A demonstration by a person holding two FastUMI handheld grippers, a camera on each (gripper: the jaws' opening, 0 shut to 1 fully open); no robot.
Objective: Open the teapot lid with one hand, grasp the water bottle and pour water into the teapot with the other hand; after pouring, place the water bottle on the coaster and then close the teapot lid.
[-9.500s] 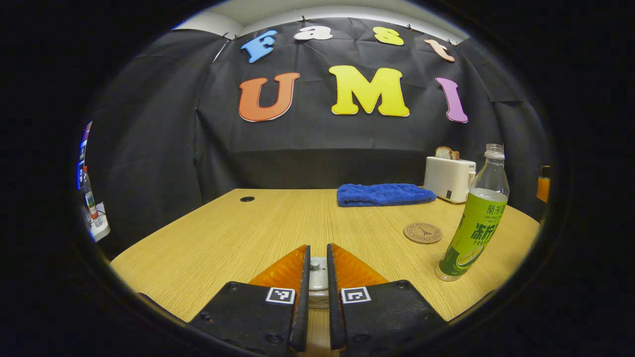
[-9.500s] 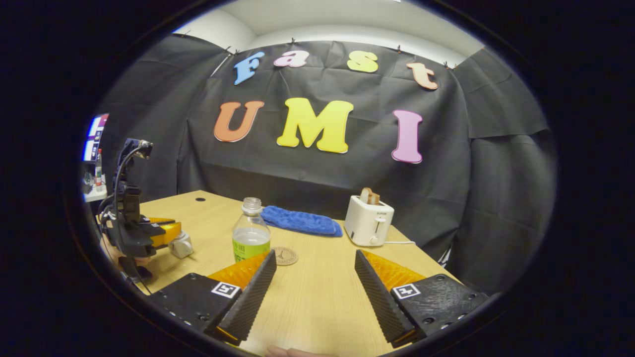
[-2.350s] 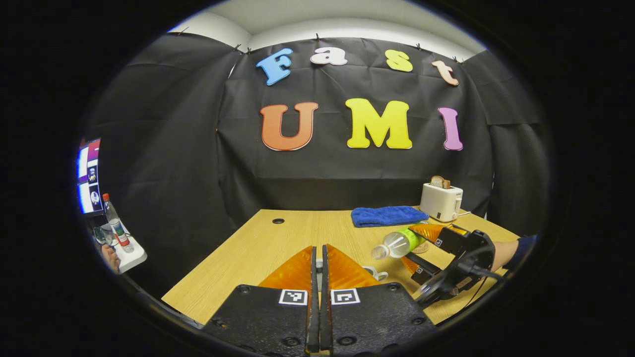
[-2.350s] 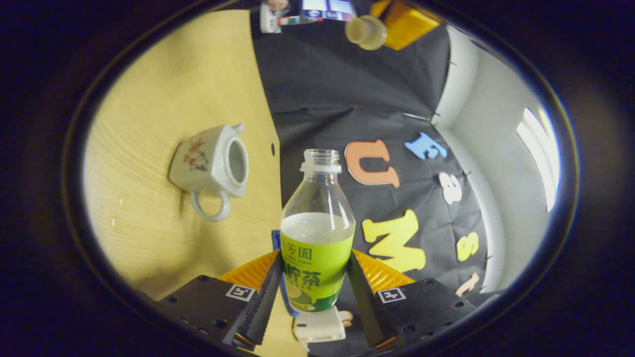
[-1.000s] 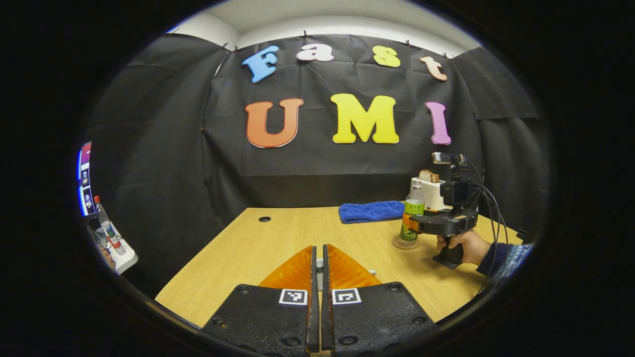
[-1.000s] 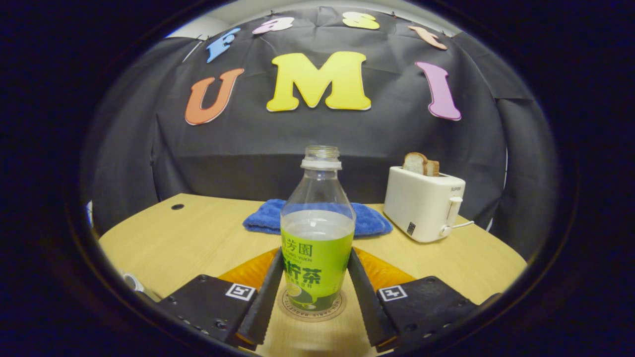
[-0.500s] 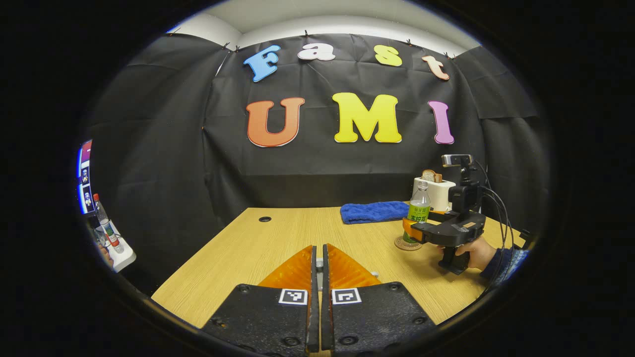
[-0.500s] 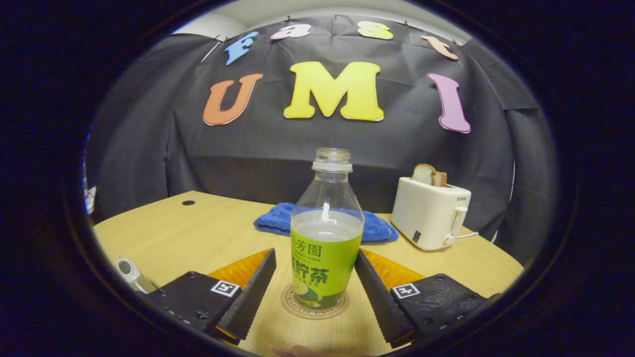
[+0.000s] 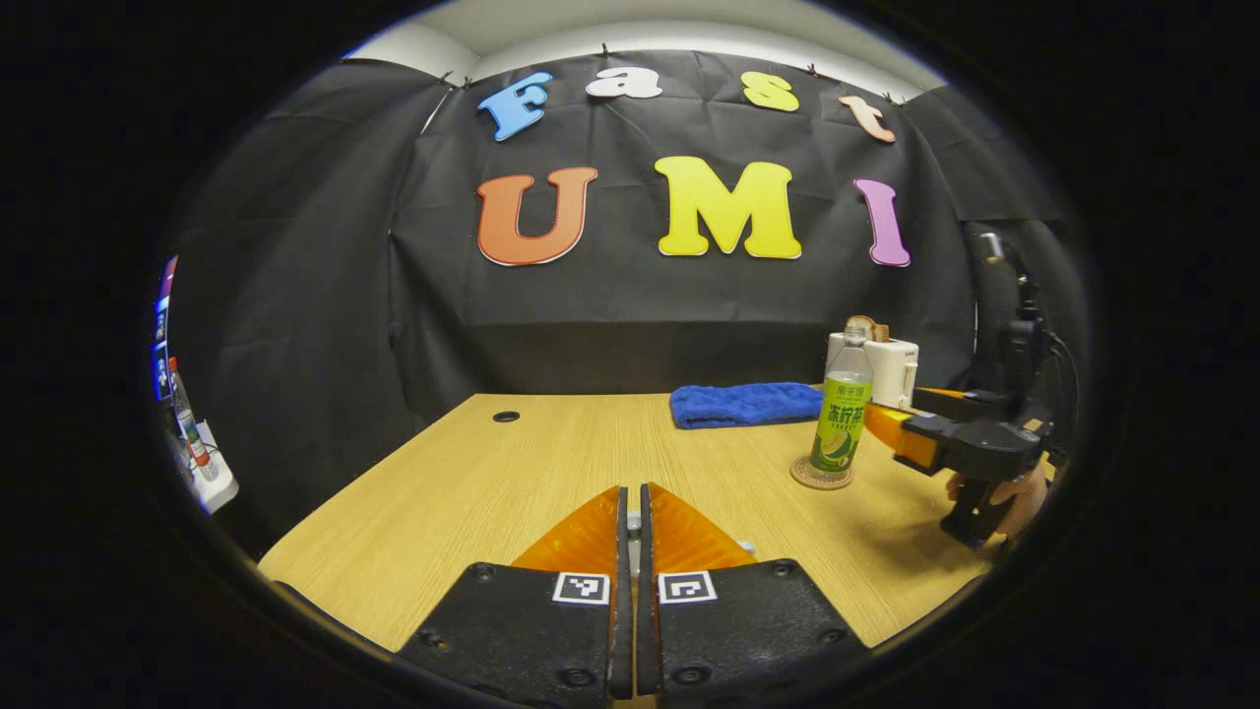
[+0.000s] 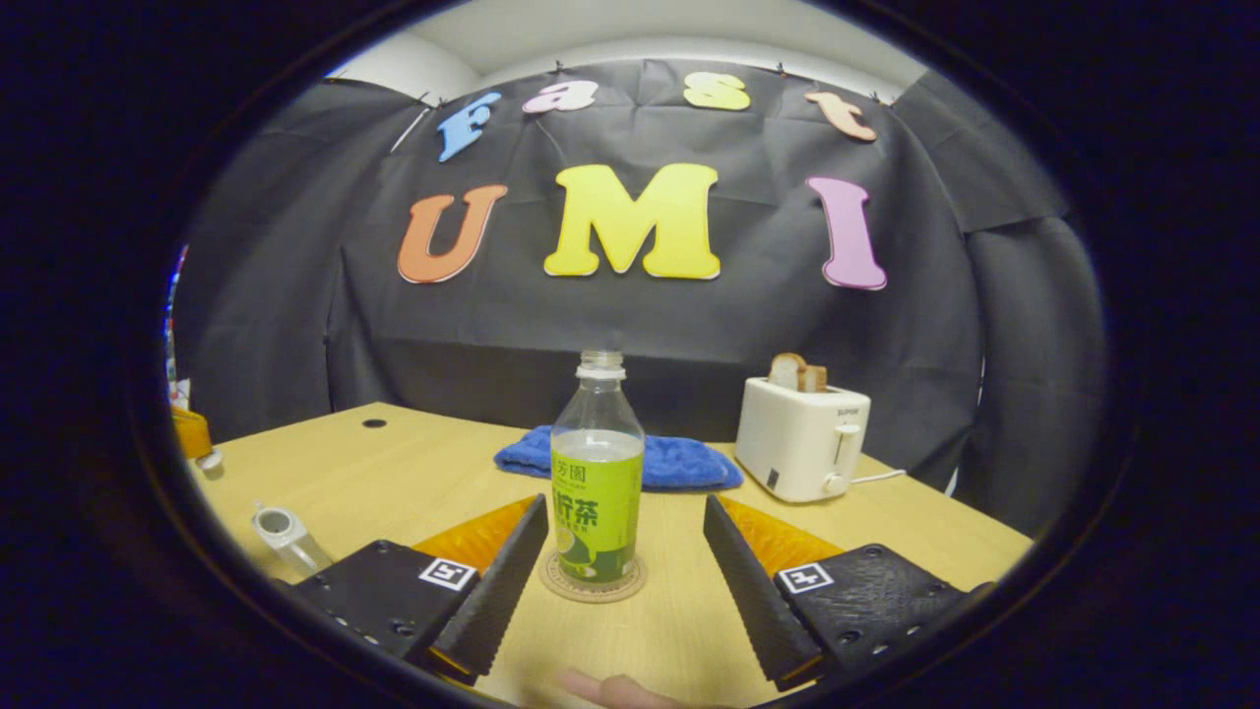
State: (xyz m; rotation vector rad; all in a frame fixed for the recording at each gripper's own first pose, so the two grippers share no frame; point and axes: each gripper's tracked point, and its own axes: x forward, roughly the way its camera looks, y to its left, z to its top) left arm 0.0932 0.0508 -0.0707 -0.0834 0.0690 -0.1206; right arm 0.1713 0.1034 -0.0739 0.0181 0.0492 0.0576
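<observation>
1. Table (image 9: 551,473) of light wood spreads across the booth, with a small dark hole (image 9: 506,417) in its top toward 11 o'clock in the left gripper view.
2. Blue towel (image 10: 679,463) lies folded at the back, just behind the bottle in the right gripper view.
3. White toaster (image 10: 802,438) stands at 2 o'clock of that view, with bread (image 10: 795,373) sticking out of its top.
4. Right gripper (image 10: 625,551) has its fingers spread wide and holds nothing; the bottle stands ahead of the gap, touching neither finger. In the left gripper view it hangs at 3 o'clock, gripped by a hand (image 9: 1014,492).
5. Left gripper (image 9: 630,551) has its fingers pressed together on the teapot lid (image 9: 631,527), of which only a pale sliver shows between them.
6. Water bottle (image 10: 597,473) stands upright on the coaster (image 10: 591,583), uncapped and about half full.
7. Teapot (image 10: 285,537) sits at 8 o'clock in the right gripper view, its top open, well apart from the bottle.
</observation>
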